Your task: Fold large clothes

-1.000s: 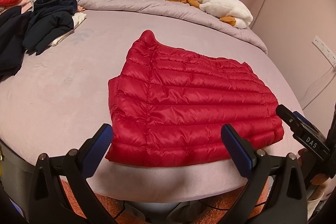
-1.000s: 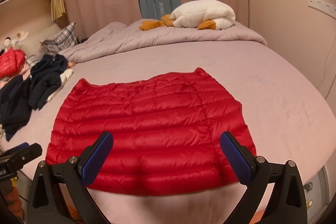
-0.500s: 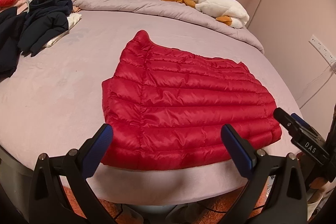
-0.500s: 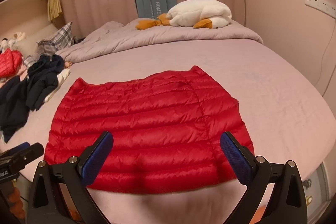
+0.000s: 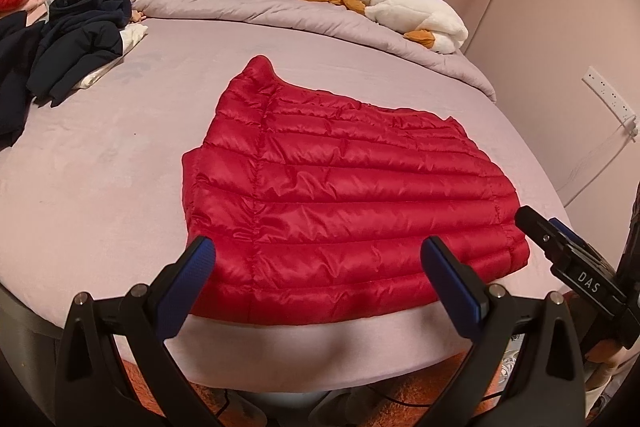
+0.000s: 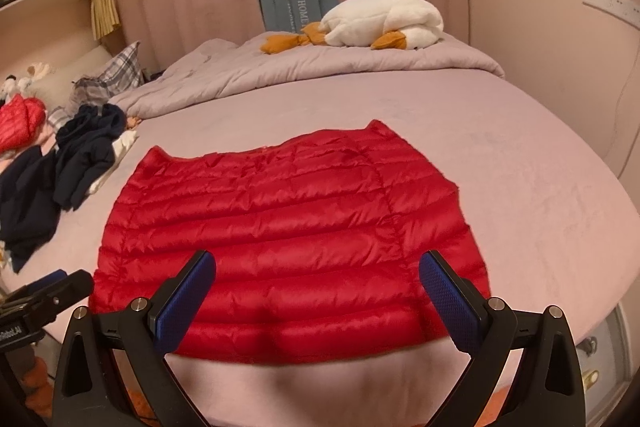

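Note:
A red quilted down jacket (image 5: pixel 344 195) lies folded flat on the mauve bed (image 5: pixel 100 163), its hem close to the near edge. The same red jacket (image 6: pixel 288 227) fills the middle of the right wrist view. My left gripper (image 5: pixel 316 263) hovers open above the jacket's near hem, nothing between its blue pads. My right gripper (image 6: pixel 316 271) is open too, above the hem from the other side, holding nothing. The right gripper's black body (image 5: pixel 576 267) shows at the right of the left wrist view, and the left one (image 6: pixel 40 295) at the lower left of the right wrist view.
A pile of dark navy clothes (image 5: pixel 68 47) lies at the left of the bed, with another red garment (image 6: pixel 20 123) beyond. A bunched grey duvet (image 6: pixel 320 63) and a white plush goose (image 6: pixel 384 19) sit at the far side. Orange rug (image 5: pixel 160 379) below the bed edge.
Both grippers have drifted slightly, so the jacket sits a little differently in each view. The jacket itself has not moved and both grippers stay open.

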